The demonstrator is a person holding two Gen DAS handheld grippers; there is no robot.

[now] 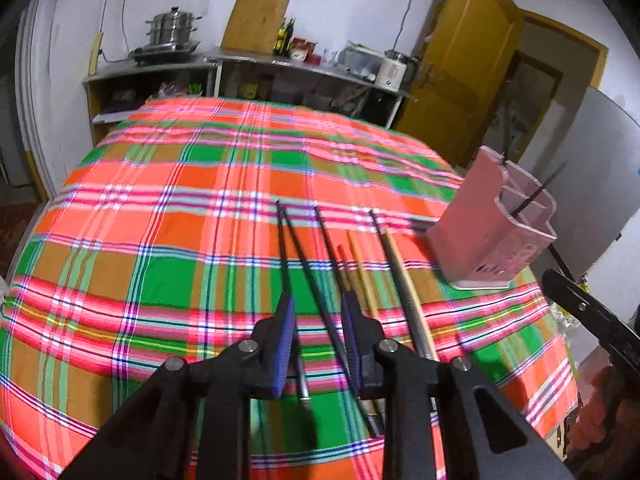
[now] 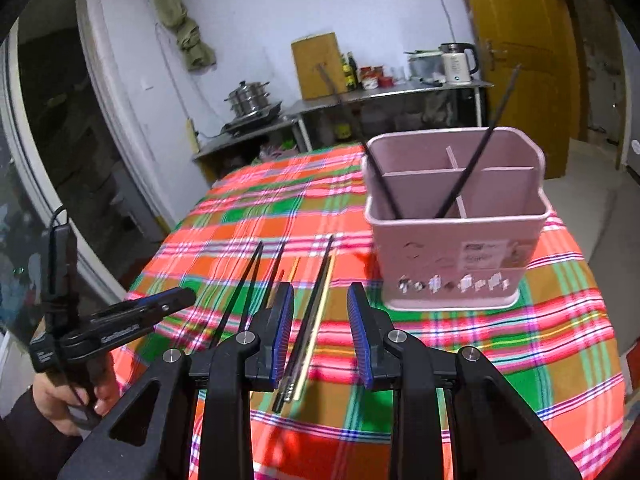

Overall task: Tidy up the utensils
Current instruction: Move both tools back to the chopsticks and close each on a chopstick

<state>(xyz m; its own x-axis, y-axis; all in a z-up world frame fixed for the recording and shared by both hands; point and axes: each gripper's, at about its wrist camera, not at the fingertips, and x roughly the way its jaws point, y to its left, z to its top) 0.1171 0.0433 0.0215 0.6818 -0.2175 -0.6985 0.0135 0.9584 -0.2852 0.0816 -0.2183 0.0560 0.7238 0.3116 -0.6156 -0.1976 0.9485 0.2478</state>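
Several chopsticks lie side by side on a plaid tablecloth (image 1: pixel 168 208): black ones (image 1: pixel 308 272), reddish and yellow ones (image 1: pixel 360 268), and a tan one (image 1: pixel 404 280). A pink divided utensil holder (image 1: pixel 492 232) stands at the right with two black chopsticks (image 2: pixel 468 168) leaning inside it. My left gripper (image 1: pixel 318 300) is open, low over the black chopsticks. My right gripper (image 2: pixel 320 292) is open above the near ends of the chopsticks (image 2: pixel 312 320), left of the holder (image 2: pixel 456 256). The left gripper also shows in the right wrist view (image 2: pixel 176 300).
The table edge curves close in front and at the left. A counter (image 1: pixel 240 64) along the back wall holds a steamer pot, a cutting board, bottles and a kettle. A yellow door (image 1: pixel 460 60) stands open at the back right.
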